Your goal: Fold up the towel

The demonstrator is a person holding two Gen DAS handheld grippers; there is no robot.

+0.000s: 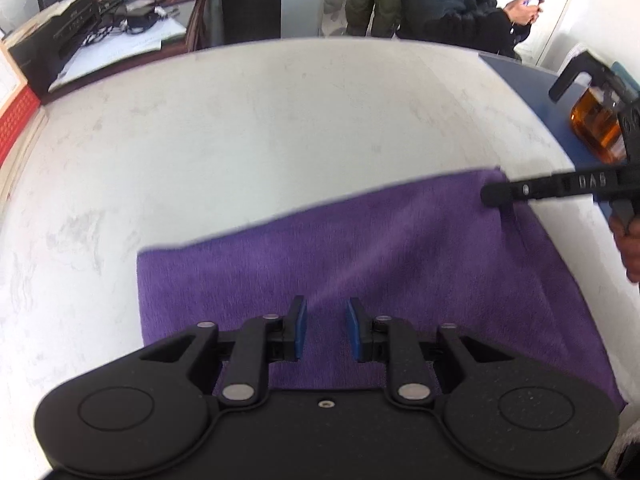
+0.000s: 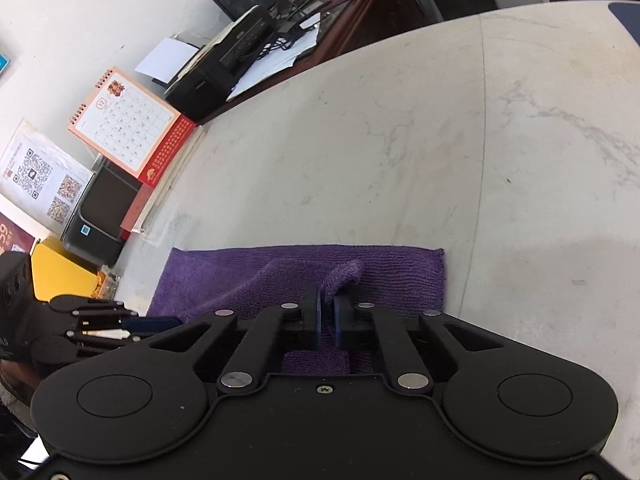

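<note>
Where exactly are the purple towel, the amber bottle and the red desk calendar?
Purple terry towel (image 1: 400,248): left wrist view, middle of the flat cloth.
Amber glass bottle (image 1: 596,124): left wrist view, its body.
Red-edged desk calendar (image 2: 128,128): right wrist view, the date grid.

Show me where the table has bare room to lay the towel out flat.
Bare marble table stretches beyond the purple towel's far edge to the table's far rim, and left of the towel toward the red calendar. It is crowded on the right, where an amber bottle stands on a blue mat.
</note>
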